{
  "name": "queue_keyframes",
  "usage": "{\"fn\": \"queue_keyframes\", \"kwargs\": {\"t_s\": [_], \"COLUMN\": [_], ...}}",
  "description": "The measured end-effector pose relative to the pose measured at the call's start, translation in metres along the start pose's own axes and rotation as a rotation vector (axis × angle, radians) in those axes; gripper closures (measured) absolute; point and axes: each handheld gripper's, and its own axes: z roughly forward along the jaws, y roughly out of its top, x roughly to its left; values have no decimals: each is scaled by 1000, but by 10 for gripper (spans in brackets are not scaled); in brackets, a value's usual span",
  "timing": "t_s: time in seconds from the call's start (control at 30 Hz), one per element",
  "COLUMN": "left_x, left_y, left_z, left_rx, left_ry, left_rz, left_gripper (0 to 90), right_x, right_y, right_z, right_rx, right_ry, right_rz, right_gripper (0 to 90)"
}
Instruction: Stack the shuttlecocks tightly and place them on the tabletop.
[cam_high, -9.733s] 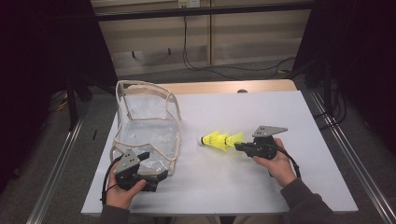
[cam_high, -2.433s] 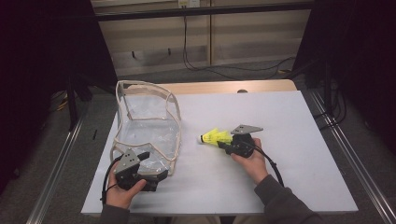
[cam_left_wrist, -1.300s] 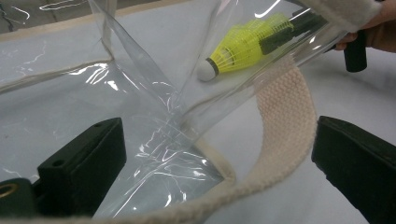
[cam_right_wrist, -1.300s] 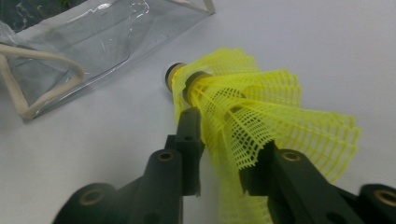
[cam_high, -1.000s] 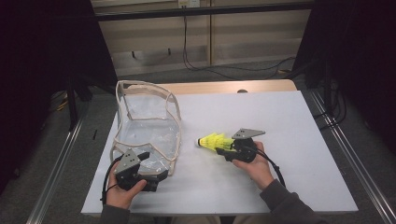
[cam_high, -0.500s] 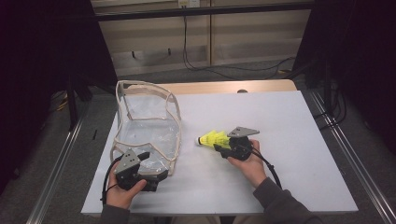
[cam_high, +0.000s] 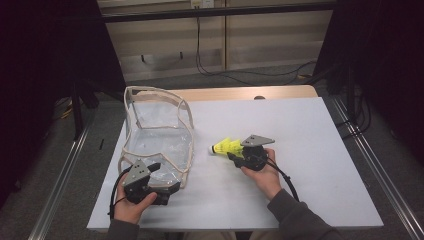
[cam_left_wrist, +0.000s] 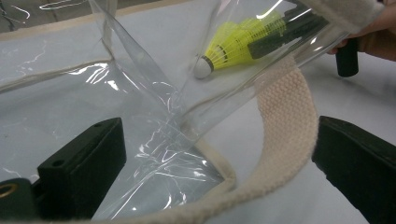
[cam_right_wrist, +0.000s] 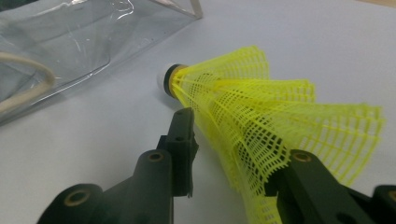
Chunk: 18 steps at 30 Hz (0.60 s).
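A yellow shuttlecock (cam_high: 226, 147) with a white cork tip lies on the white table (cam_high: 310, 125), tip pointing at a clear plastic bag (cam_high: 160, 135). My right gripper (cam_high: 234, 150) has its jaws around the mesh skirt (cam_right_wrist: 261, 107); they have just been closing, and both pads now press the skirt. My left gripper (cam_high: 169, 186) sits at the bag's near corner. Its jaws stand wide apart in the left gripper view (cam_left_wrist: 219, 163), with the bag's woven strap (cam_left_wrist: 285, 121) and clear wall (cam_left_wrist: 140, 93) between them. The shuttlecock (cam_left_wrist: 233, 42) shows through the plastic.
The bag (cam_right_wrist: 70, 42) stands open at the table's left half, cream trim along its rim. The table's right and near parts are bare white. Dark floor, metal rails and cables surround the table.
The right gripper has slid a little left along the shuttlecock, so the skirt sits deeper between its jaws. The left gripper and the bag have not moved.
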Motion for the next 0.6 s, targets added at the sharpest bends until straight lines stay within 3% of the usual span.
{"fn": "queue_keyframes", "kwargs": {"t_s": [0.2,0.6], "left_x": [0,0], "left_y": [0,0], "left_z": [0,0], "left_rx": [-1,0], "left_ry": [-1,1], "left_rz": [-1,0], "left_gripper": [30,30], "right_x": [-3,-8], "right_y": [1,2], "right_z": [2,0], "right_rx": [2,5], "right_ry": [-27,11], "right_rz": [-20,-30], "right_gripper": [829,867]}}
